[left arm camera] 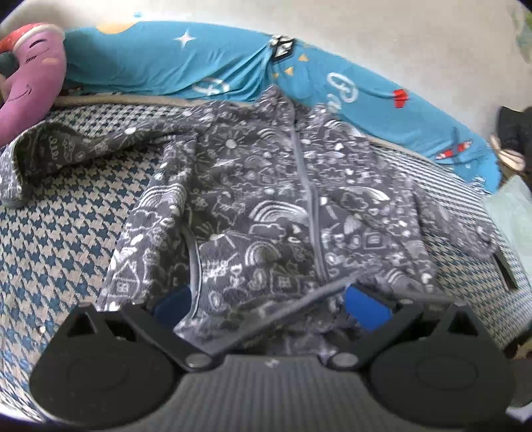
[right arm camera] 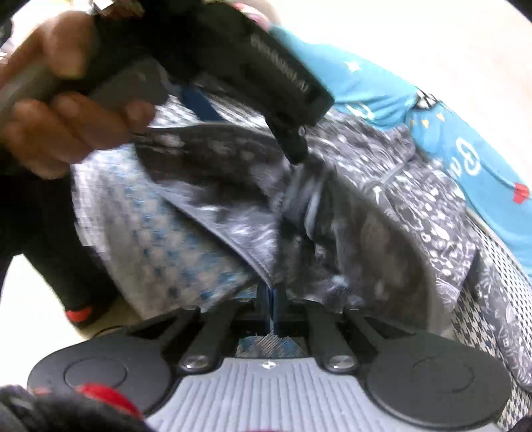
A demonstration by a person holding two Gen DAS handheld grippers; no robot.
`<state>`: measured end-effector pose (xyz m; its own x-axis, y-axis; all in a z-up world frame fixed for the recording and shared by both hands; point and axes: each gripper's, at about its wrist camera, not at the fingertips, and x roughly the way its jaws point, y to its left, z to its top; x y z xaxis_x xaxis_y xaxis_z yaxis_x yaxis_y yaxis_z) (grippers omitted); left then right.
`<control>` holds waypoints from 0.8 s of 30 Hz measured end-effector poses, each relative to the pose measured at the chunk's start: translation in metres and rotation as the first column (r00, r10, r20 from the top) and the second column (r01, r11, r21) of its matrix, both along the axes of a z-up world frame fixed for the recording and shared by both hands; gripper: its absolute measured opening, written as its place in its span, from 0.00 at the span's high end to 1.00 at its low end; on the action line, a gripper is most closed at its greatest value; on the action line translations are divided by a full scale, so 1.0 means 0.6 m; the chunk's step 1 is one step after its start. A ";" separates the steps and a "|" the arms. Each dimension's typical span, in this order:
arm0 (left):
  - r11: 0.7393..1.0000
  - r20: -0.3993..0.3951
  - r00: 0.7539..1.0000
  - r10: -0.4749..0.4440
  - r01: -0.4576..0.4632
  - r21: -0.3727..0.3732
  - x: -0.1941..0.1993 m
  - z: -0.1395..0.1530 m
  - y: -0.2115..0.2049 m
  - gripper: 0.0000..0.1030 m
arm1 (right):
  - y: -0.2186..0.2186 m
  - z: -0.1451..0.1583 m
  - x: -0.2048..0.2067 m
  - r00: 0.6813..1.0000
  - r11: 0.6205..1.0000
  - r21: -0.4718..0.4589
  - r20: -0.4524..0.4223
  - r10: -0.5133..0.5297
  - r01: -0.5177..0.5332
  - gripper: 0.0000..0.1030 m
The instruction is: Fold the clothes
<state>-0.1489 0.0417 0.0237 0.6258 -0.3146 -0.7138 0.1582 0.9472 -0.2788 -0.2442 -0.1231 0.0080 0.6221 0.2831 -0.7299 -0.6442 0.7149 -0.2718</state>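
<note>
Left gripper (left arm camera: 271,304) spread wide over jacket (left arm camera: 282,206) hem (nothing pinched); right gripper (right arm camera: 271,299) clamped on hem fold; houndstooth cover (left arm camera: 66,239) beneath.

Houndstooth cover (left arm camera: 66,232): blue and cream weave, spread flat over the surface and seen across the left and lower right of the left wrist view; it shows again, blurred, in the right wrist view (right arm camera: 159,239).

Teal sheet (left arm camera: 149,63): printed with white stars, yellow triangles, white script and red shapes, bunched along the far edge of the cover against a pale wall (left arm camera: 365,30).

Plush toy (left arm camera: 30,76): purple, with a stitched smiling face and a red-and-white cap, lying at the far left on the cover, touching the sheet.

Dark item (left arm camera: 515,133): at the right edge, not identifiable.
</note>
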 end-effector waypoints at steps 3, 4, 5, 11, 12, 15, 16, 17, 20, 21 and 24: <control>0.994 0.017 0.997 -0.069 0.070 -0.082 -0.016 0.007 0.016 0.00 | -0.010 -0.019 -0.014 0.999 0.999 -0.036 -0.037 -0.020 0.018 0.96; 0.992 0.025 0.996 -0.080 0.082 -0.096 -0.021 0.009 0.021 0.00 | -0.009 -0.025 -0.015 0.999 0.999 -0.043 -0.044 -0.028 0.026 0.96; 0.992 0.033 0.997 -0.073 0.076 -0.098 -0.025 0.010 0.026 0.00 | -0.007 -0.024 -0.017 0.998 0.999 -0.032 -0.052 -0.026 0.024 0.95; 0.992 0.027 0.997 0.071 -0.068 -0.107 -0.026 0.005 0.065 0.00 | 0.002 -0.008 -0.037 0.990 0.996 0.075 -0.126 0.056 -0.047 0.95; 0.991 0.022 0.995 0.098 -0.095 -0.095 -0.024 0.003 0.070 0.00 | 0.001 -0.005 -0.039 0.991 0.995 0.090 -0.127 0.053 -0.042 0.95; 0.984 0.003 0.986 0.167 -0.167 -0.066 -0.020 -0.006 0.083 0.00 | -0.005 0.004 -0.037 0.995 0.991 0.136 -0.103 0.003 0.011 0.95; 0.982 0.000 0.984 0.180 -0.180 -0.058 -0.018 -0.008 0.084 0.00 | -0.009 0.007 -0.034 0.996 0.988 0.148 -0.092 -0.017 0.030 0.95; 0.980 -0.001 0.982 0.190 -0.190 -0.051 -0.017 -0.011 0.084 0.00 | -0.011 0.010 -0.032 0.996 0.986 0.160 -0.079 -0.039 0.051 0.94; 0.976 -0.012 0.976 0.216 -0.216 -0.024 -0.014 -0.016 0.087 0.00 | -0.005 0.011 -0.032 0.997 0.983 0.168 -0.056 -0.060 0.068 0.93; 0.974 -0.013 0.974 0.227 -0.227 -0.015 -0.015 -0.018 0.089 0.00 | -0.001 0.011 -0.032 0.997 0.983 0.169 -0.049 -0.062 0.069 0.92; 0.967 -0.019 0.967 0.255 -0.255 -0.011 -0.017 -0.023 0.098 0.00 | 0.018 0.007 -0.033 0.999 0.985 0.166 -0.034 -0.038 0.043 0.85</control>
